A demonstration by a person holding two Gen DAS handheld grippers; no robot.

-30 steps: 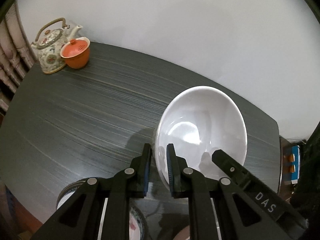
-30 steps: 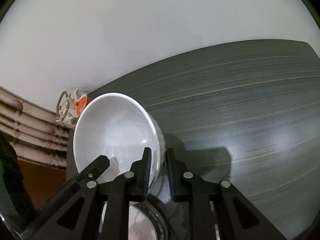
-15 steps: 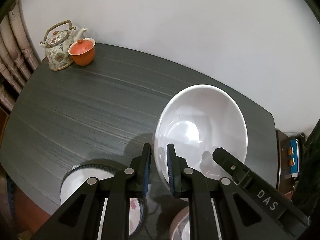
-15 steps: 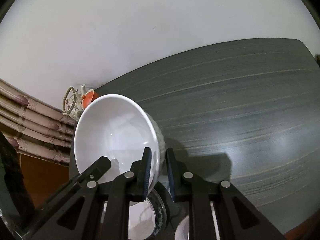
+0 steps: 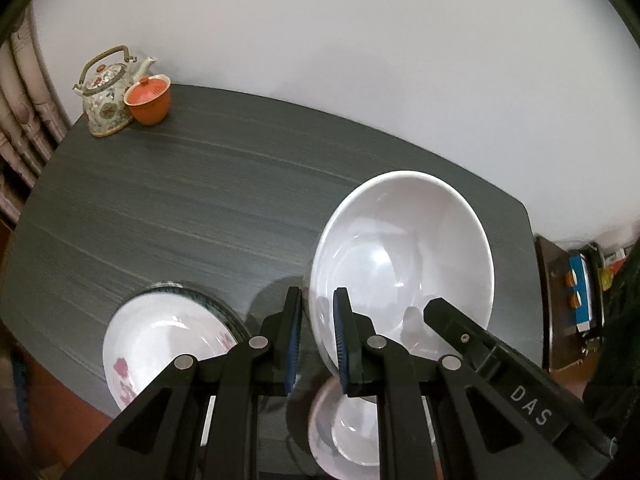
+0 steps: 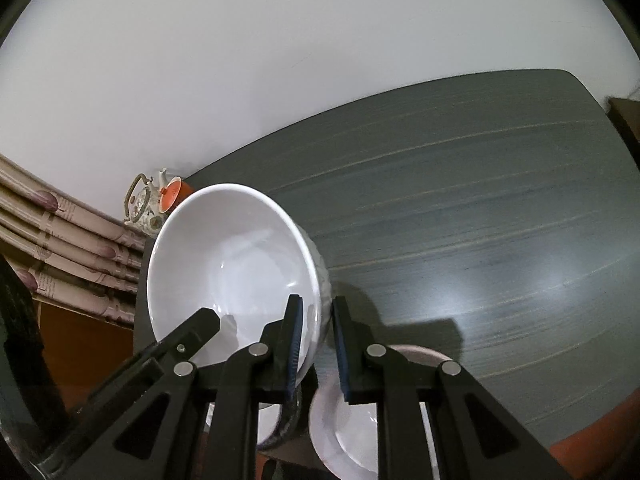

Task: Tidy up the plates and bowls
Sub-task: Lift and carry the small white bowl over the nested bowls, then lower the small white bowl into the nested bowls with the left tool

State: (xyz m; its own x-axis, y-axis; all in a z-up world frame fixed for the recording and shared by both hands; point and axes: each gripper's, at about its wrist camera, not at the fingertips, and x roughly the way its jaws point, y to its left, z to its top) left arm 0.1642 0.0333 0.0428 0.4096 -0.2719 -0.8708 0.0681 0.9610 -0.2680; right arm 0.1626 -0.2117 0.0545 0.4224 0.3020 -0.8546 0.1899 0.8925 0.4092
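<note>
A large white bowl [image 5: 400,264] hangs tilted above the dark table [image 5: 192,208], held at two sides. My left gripper [image 5: 318,340] is shut on its near rim. The right gripper's finger [image 5: 460,328], marked DAS, reaches into the bowl from the right. In the right wrist view my right gripper [image 6: 316,340] is shut on the opposite wall of the white bowl [image 6: 232,268], and the left gripper's finger [image 6: 192,332] shows inside it. Below lie a flowered, dark-rimmed plate [image 5: 160,336] and a small pale bowl [image 5: 352,432], partly hidden by the fingers.
A patterned teapot [image 5: 106,92] and an orange lidded cup [image 5: 148,100] stand at the table's far left corner by the white wall. Folded curtain [image 6: 60,240] hangs left of the table. A brown shelf with a blue object [image 5: 580,292] stands past the right edge.
Both grippers have pulled back and slightly up with the white bowl. The table has receded, and the flowered plate and the small bowl have come into view beneath.
</note>
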